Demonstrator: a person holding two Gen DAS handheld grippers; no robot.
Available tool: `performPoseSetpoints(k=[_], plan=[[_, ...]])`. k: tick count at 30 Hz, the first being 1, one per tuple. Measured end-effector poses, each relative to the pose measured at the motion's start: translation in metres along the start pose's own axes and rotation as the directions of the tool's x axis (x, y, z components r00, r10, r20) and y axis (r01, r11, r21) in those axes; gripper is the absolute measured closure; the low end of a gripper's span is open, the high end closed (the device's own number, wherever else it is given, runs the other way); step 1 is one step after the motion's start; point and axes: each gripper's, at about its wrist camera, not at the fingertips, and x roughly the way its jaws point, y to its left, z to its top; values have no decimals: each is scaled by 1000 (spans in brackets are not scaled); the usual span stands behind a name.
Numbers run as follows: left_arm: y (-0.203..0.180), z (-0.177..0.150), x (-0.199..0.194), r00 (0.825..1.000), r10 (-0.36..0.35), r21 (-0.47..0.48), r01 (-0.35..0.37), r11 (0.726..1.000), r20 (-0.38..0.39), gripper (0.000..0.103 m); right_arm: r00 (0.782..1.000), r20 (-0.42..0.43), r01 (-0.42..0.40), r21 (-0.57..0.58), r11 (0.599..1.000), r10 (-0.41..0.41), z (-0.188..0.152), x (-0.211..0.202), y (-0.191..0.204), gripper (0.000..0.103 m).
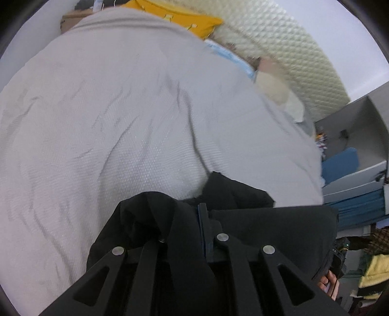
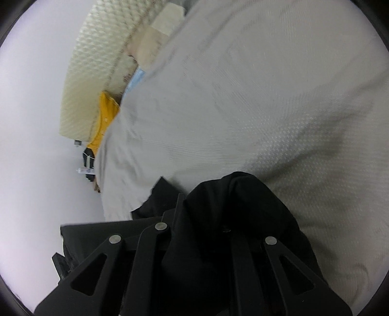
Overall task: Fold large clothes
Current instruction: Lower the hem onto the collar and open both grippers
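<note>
A black garment [image 1: 267, 228] hangs from both grippers over a bed with a light grey cover [image 1: 121, 109]. My left gripper [image 1: 187, 218] is shut on a bunched fold of the black garment, which drapes over its fingers and stretches taut to the right. My right gripper [image 2: 194, 209] is shut on another bunch of the black garment [image 2: 238, 206]; the cloth hides its fingertips. The grey cover [image 2: 243, 97] fills most of the right wrist view.
A yellow cloth [image 1: 180, 14] and a light blue one [image 1: 231, 56] lie at the bed's far end by a cream quilted headboard [image 1: 279, 43]. A beige cloth [image 1: 274, 87] lies nearby. Shelves and clutter [image 1: 359, 189] stand to the right.
</note>
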Motion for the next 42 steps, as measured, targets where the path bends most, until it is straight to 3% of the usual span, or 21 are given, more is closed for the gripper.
performPoseSetpoints(k=[7, 11, 18, 22, 23, 25, 26, 27, 28, 30, 31, 32, 37, 42], plan=[[-2, 22, 78, 997, 52, -36, -54, 998, -55, 94, 998, -56, 26, 31, 999, -24, 26, 50, -23, 91], [-6, 29, 102, 995, 81, -38, -84, 996, -65, 94, 996, -81, 41, 63, 997, -36, 33, 70, -32, 91], [4, 22, 98, 994, 48, -66, -55, 996, -99, 94, 996, -93, 8, 67, 998, -1, 25, 60, -31, 86], [22, 6, 70, 992, -46, -154, 28, 988, -116, 93, 996, -89, -4, 66, 998, 10, 11, 36, -28, 81], [27, 2, 61, 992, -72, -180, 52, 982, -106, 90, 996, -89, -11, 55, 998, 15, 6, 28, -24, 76], [35, -7, 37, 989, -122, -197, 103, 975, -88, 85, 996, -83, -29, 19, 999, 30, -4, 8, -15, 52], [36, -11, 26, 988, -134, -188, 116, 975, -83, 82, 997, -72, -36, 7, 999, 36, -7, -1, -12, 34], [37, -18, 12, 987, -143, -168, 128, 977, -79, 79, 998, -51, -46, -12, 999, 45, -13, -15, -6, 26], [37, -24, 0, 988, -140, -147, 129, 981, -70, 72, 998, -31, -52, -31, 998, 51, -18, -29, -1, 26], [34, -34, -27, 993, -112, -101, 108, 989, -36, 46, 999, -6, -51, -65, 997, 51, -27, -53, 9, 26], [31, -42, -47, 996, -89, -52, 89, 995, 4, 25, 999, 15, -36, -96, 995, 37, -32, -68, 16, 26], [28, -46, -59, 996, -82, -20, 83, 996, 32, 18, 999, 33, -20, -125, 992, 24, -36, -77, 23, 25], [3, -77, -112, 987, -48, 177, 20, 984, 156, 18, 988, 144, 106, -304, 947, -65, -66, -109, 66, 22], [-45, -109, -96, 961, -7, 330, -88, 940, 275, 18, 972, 220, 177, -457, 872, -82, -109, -87, 103, 16]])
